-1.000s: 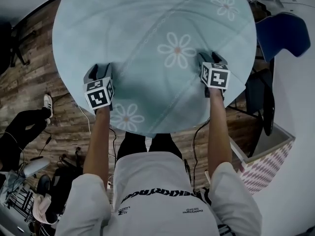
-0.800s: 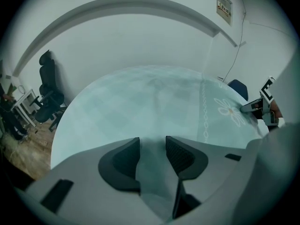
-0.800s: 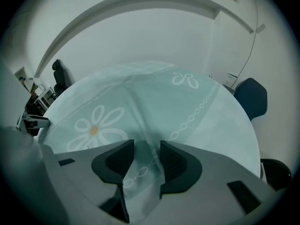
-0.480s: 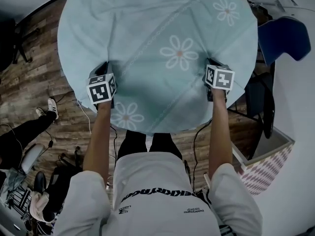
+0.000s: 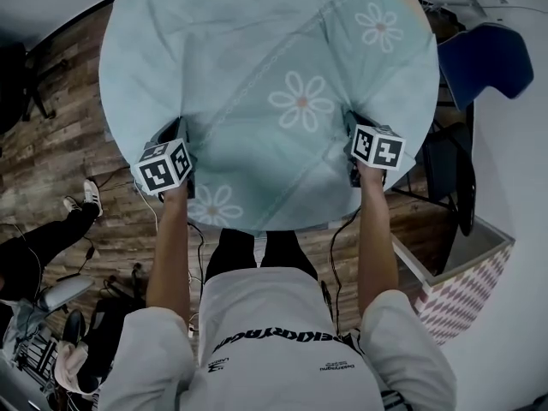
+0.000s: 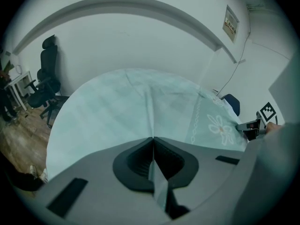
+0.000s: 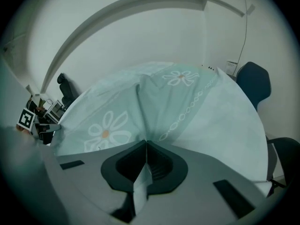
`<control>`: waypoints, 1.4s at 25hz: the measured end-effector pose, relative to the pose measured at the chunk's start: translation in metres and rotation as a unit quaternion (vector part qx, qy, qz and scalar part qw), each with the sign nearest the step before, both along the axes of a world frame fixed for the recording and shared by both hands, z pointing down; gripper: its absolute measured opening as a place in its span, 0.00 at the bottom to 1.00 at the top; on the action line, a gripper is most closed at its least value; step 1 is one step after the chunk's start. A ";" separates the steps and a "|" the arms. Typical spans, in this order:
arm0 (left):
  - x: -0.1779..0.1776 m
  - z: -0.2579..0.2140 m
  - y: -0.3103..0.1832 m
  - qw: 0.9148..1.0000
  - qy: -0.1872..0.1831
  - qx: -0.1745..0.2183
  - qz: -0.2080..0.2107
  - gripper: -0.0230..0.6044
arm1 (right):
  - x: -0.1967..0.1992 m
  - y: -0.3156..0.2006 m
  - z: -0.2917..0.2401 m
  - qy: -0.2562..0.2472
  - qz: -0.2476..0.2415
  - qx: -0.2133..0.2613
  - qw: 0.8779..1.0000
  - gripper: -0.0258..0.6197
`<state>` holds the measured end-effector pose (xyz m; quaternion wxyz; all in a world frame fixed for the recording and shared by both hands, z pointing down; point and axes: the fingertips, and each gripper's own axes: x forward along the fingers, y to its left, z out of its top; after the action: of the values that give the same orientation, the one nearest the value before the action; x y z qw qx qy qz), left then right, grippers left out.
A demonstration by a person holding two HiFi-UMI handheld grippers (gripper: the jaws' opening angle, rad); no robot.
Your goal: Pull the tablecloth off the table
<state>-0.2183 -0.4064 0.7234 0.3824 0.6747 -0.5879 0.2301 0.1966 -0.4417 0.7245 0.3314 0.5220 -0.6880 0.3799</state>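
A pale blue tablecloth (image 5: pixel 257 67) with white daisies covers the round table. My left gripper (image 5: pixel 175 137) sits near the cloth's near left edge, my right gripper (image 5: pixel 355 128) near its near right edge. In the left gripper view the jaws have just closed: the left gripper (image 6: pixel 152 140) is shut on a pinched fold of the tablecloth (image 6: pixel 112 116), and a ridge runs away from the tips. In the right gripper view the right gripper (image 7: pixel 146 143) is likewise shut on a fold of the tablecloth (image 7: pixel 215 111), which lifts into a crease ahead of it.
A blue chair (image 5: pixel 484 58) stands right of the table, and a box with a patterned side (image 5: pixel 458 285) sits at the lower right. Another person's legs (image 5: pixel 38 238) and cables lie on the wooden floor at left. A black office chair (image 6: pixel 44 81) stands by the far wall.
Both grippers went from open over the cloth to shut on pinched folds. The cloth has drawn a little toward me, and both marker cubes have shifted slightly left.
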 end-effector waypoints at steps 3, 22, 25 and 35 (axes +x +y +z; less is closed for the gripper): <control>0.002 -0.017 0.000 1.000 -0.018 0.014 0.004 0.06 | -0.005 -0.001 -0.017 -0.009 0.003 0.029 1.000 0.09; 0.035 -0.079 0.059 0.996 0.004 0.080 0.044 0.06 | -0.034 0.078 -0.079 -0.070 0.038 0.107 0.991 0.09; 0.036 -0.088 0.072 0.994 0.006 0.090 0.060 0.06 | -0.043 0.092 -0.087 -0.075 0.046 0.116 0.989 0.09; 0.040 -0.120 0.113 0.988 0.013 0.120 0.095 0.06 | -0.068 0.142 -0.111 -0.086 0.058 0.140 0.985 0.09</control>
<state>-0.1783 -0.2939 0.6030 0.2825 0.7715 -0.5392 0.1848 0.1291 -0.2995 0.6138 0.1715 0.5676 -0.7291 0.3419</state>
